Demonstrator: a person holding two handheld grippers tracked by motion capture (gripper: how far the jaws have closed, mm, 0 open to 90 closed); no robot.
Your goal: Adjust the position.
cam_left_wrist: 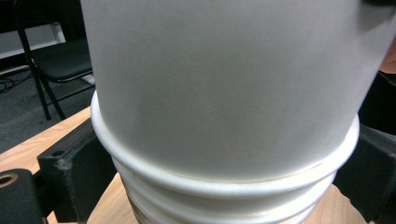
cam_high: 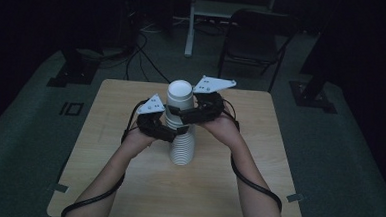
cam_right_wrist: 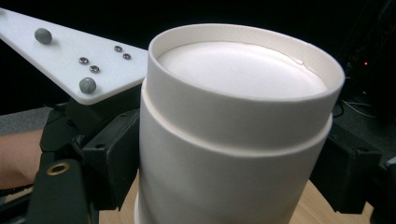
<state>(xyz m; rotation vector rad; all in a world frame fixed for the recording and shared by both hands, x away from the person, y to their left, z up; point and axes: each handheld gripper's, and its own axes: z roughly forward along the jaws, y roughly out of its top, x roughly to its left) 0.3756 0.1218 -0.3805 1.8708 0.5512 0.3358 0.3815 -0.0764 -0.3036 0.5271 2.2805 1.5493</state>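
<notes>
Cup stack (cam_high: 181, 133) upright on table (cam_high: 258, 157)

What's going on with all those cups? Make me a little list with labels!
Thing in hand: stack of white paper cups, upside down, rims ringed at the lower part
Top cup: top cup, base facing up, sitting over the others
Left gripper: left gripper, jaws on either side of the stack near the rims
Right gripper: right gripper, jaws on either side of the top cup, higher up
Surface: wooden table, stack standing upright near its middle
Behind: folding chair on the dark floor
</notes>
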